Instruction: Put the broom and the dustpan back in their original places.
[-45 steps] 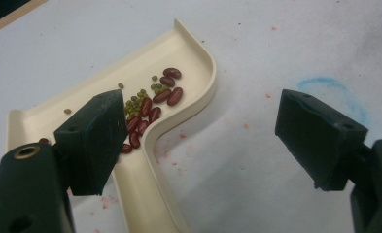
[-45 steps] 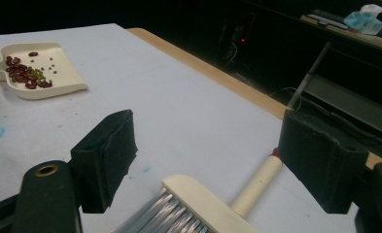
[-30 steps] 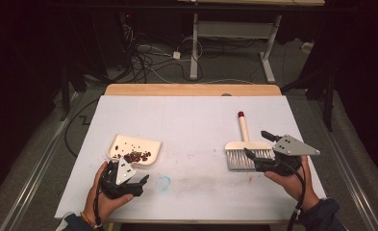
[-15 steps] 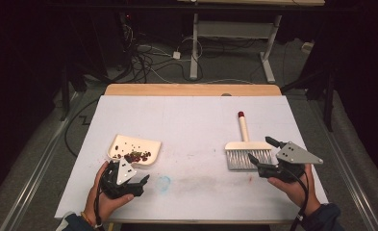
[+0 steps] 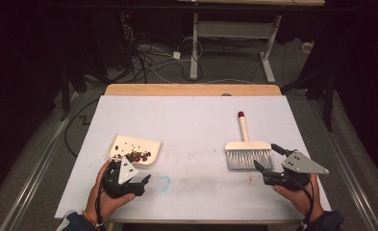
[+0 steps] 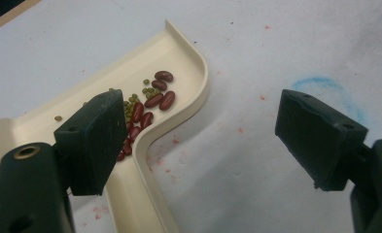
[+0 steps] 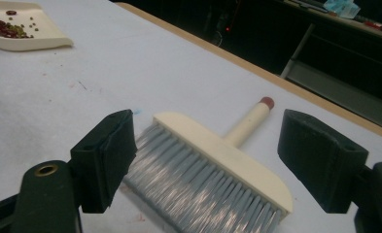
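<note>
Hovering low over the near left part of the counter [image 5: 191,120], the left gripper [image 6: 213,141] has its jaws spread wide with nothing between them. In the left gripper view its left jaw hangs over the near arm of the cream dustpan [image 6: 179,63], while its right jaw stands over bare counter beside a faint blue chalk ring [image 6: 324,85]. Just ahead of that left jaw, inside the dustpan, lies a small heap of red kidney beans [image 6: 152,104] mixed with smaller green mung beans [image 6: 149,91]. In the high view the dustpan [image 5: 133,147] sits just beyond the left gripper [image 5: 129,180], with the beans gathered toward its near edge.

The right gripper [image 7: 205,165] is likewise open, jaws wide apart and empty, held near the right front of the counter. Between and just ahead of its jaws lies a hand brush [image 7: 217,155], flat on the counter, its grey bristles [image 7: 188,179] pointing toward the gripper and its cream handle running away to a red cap [image 7: 267,102]. The left jaw sits just beside the bristle corner; whether it touches cannot be told. In the high view the brush [image 5: 248,147] lies just left of and beyond the right gripper [image 5: 278,168], well apart from the dustpan.
</note>
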Motion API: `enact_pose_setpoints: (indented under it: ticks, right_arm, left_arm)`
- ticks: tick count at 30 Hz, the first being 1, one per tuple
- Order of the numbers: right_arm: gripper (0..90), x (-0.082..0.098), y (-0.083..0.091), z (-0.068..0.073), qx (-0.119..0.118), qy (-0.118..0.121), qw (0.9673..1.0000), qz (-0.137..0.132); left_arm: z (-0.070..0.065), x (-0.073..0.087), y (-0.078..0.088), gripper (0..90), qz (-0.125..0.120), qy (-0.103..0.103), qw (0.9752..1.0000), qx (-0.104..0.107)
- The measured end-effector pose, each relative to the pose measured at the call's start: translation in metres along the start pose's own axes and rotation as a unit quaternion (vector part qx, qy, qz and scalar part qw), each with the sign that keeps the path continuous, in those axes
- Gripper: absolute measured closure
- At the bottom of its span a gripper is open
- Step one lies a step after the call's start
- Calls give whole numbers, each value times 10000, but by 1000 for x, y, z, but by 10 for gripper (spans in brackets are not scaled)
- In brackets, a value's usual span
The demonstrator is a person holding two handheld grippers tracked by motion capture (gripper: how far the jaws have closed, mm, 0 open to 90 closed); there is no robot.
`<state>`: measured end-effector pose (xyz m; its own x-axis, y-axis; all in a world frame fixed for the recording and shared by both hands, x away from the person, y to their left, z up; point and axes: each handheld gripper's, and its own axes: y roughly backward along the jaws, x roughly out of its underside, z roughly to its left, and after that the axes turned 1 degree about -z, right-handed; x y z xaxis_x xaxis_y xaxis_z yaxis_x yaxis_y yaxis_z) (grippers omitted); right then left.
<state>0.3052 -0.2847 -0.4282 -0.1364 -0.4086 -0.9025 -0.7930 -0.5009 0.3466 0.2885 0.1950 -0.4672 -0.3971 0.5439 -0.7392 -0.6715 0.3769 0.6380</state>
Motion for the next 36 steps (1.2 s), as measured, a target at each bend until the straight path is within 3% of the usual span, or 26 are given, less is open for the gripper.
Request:
enact_pose_setpoints:
  ticks: [2,13,20,28,36]
  right_arm:
    - [218,4,2,0,7,-7,10000,45]
    - [219,29,8,2,-28,-88,9993,352]
    - [218,45,12,6,-33,-199,9982,567]
    - [222,46,10,12,-103,-128,9976,666]
    - [222,41,13,15,-107,-27,9986,523]
  left_arm:
    - [1,-1,-1,187,-41,-63,10000,-18]
    - [1,-1,-2,187,-30,33,10000,48]
    - [-1,-3,-2,187,-105,-126,9998,68]
    - [-1,0,2,187,-146,-80,9999,43]
    - [-3,0,4,187,-124,-135,9998,0]
